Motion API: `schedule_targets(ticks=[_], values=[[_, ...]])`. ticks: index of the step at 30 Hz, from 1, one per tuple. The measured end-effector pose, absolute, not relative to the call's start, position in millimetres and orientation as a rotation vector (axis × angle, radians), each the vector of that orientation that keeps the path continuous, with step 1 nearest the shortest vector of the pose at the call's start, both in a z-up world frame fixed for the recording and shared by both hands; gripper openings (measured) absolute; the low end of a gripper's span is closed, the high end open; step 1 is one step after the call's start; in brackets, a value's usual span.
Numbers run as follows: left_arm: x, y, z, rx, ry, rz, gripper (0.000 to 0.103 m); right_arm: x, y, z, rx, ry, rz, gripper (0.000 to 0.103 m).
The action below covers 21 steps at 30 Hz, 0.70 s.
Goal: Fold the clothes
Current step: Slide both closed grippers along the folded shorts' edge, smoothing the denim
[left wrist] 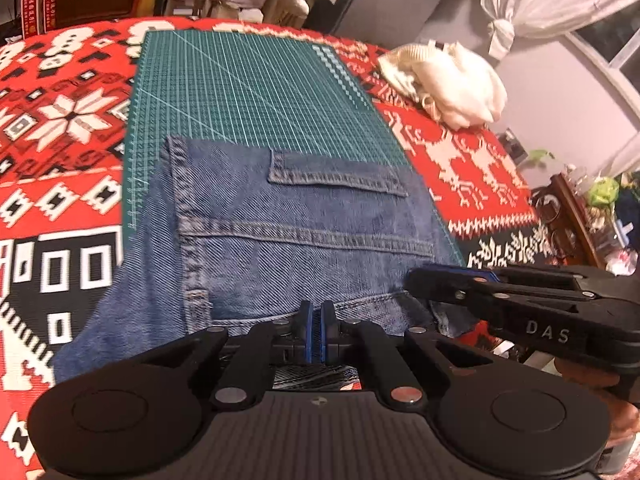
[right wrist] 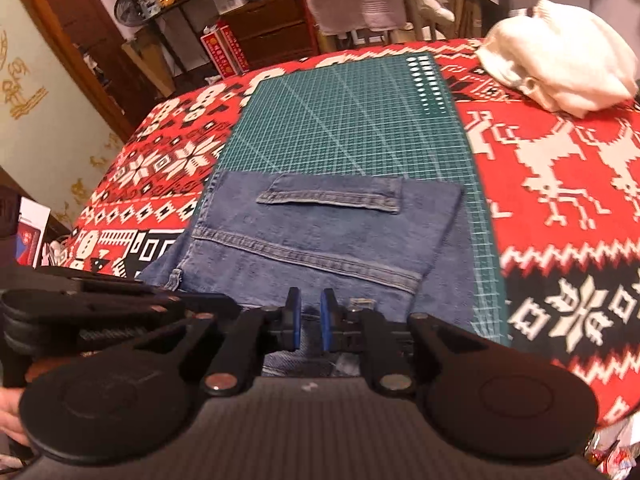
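Blue denim jeans (left wrist: 280,240), folded, lie on the near part of the green cutting mat (left wrist: 248,80). Left gripper (left wrist: 317,334) pinches their near edge; right gripper (right wrist: 307,320) stands slightly spread.

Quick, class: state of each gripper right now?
Left gripper: nearly closed; whether it pinches the jeans cannot be told.
Right gripper: slightly open, holding nothing visible.

Near edge of jeans (left wrist: 288,236) hidden behind left gripper (left wrist: 317,330) body; can't tell if jaws pinch cloth. Right gripper (right wrist: 308,316) covers jeans' near hem too.
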<state>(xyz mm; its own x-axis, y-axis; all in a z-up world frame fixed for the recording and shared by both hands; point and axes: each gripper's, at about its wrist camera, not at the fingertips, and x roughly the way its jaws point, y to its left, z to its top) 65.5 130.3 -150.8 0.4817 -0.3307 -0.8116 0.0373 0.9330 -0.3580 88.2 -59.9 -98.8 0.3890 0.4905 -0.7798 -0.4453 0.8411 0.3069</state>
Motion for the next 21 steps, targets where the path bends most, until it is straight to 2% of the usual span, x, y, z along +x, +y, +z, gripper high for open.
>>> schedule_targets(ticks=[8, 21], values=[[57, 147, -160, -0.355, 1.059, -0.213, 0.003, 88, -61, -112, 0.040, 1.012, 0.585, 0.006], [35, 171, -156, -0.401, 1.040, -0.173, 0.003, 75, -88, -110, 0.052, 1.035, 0.551, 0.006]])
